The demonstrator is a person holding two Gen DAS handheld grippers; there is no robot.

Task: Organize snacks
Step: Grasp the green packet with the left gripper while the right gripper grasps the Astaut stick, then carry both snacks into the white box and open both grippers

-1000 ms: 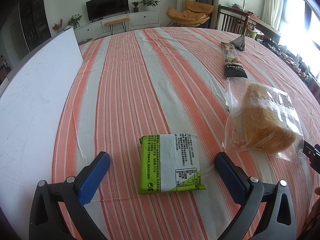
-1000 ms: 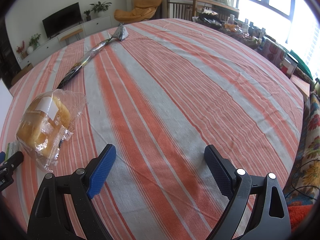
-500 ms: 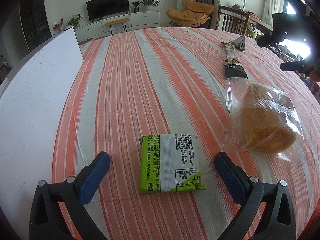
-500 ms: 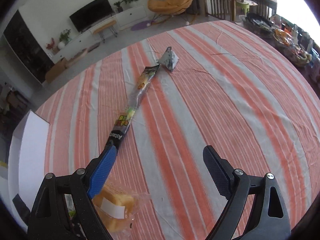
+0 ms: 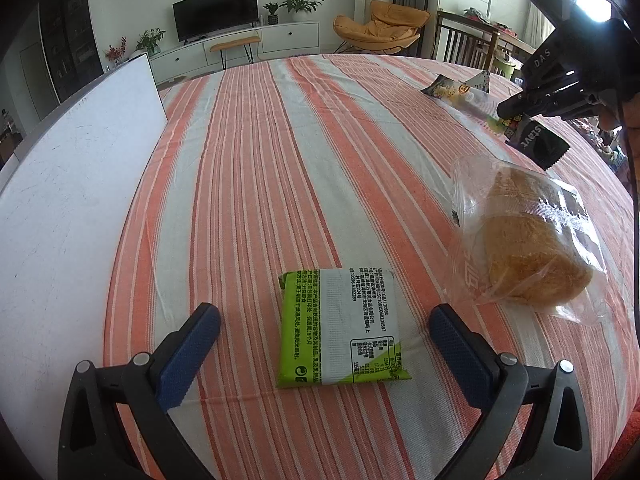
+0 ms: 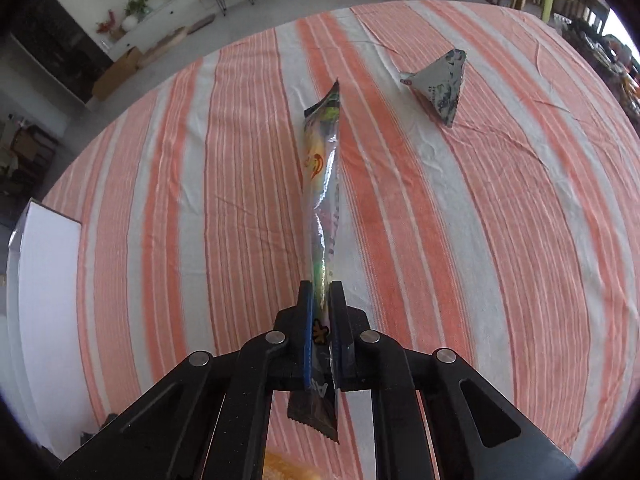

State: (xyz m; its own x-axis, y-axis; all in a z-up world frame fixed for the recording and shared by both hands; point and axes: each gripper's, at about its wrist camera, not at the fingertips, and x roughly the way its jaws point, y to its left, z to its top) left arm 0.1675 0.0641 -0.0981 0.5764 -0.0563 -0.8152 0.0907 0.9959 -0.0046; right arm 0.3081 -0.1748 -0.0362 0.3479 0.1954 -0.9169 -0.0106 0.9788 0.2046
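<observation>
1. Surface (image 5: 248, 184) – round, covered w/ orange-and-white striped cloth; fills most of both views.
2. White board (image 5: 68, 200) – flat panel on the surface, left side of left-wrist frame; shows again at left edge of right-wrist frame.
3. Left gripper (image 5: 324, 340) – bottom of left-wrist frame, black arms w/ blue pads. Jaws wide apart, nothing pinched; green packet lies on the cloth between the two tips, touching neither.
4. Right gripper (image 6: 322, 320) – bottom centre of right-wrist frame; also seen upper right of left-wrist frame, w/ part of a person's hand at the frame edge. Jaws clamped tight on the long stick pack near its dark end.
5. Bread bag (image 5: 528, 244) – clear plastic w/ a brown loaf inside, right of centre in left-wrist frame, lying on the cloth, near but apart from the green packet.
6. Green packet (image 5: 340, 332) – flat, square, green and white, printed back side up; lower centre of left-wrist frame.
7. Long stick pack (image 6: 324, 184) – narrow, shiny, multicolour; centre of right-wrist frame, runs up-frame from the jaws, serrated dark end poking out below them. Whether its far tip touches the cloth: cannot tell.
8. Triangular pack (image 6: 440, 84) – small grey pyramid-shaped pouch, upper right of right-wrist frame, on the cloth, well apart from the stick pack.
</observation>
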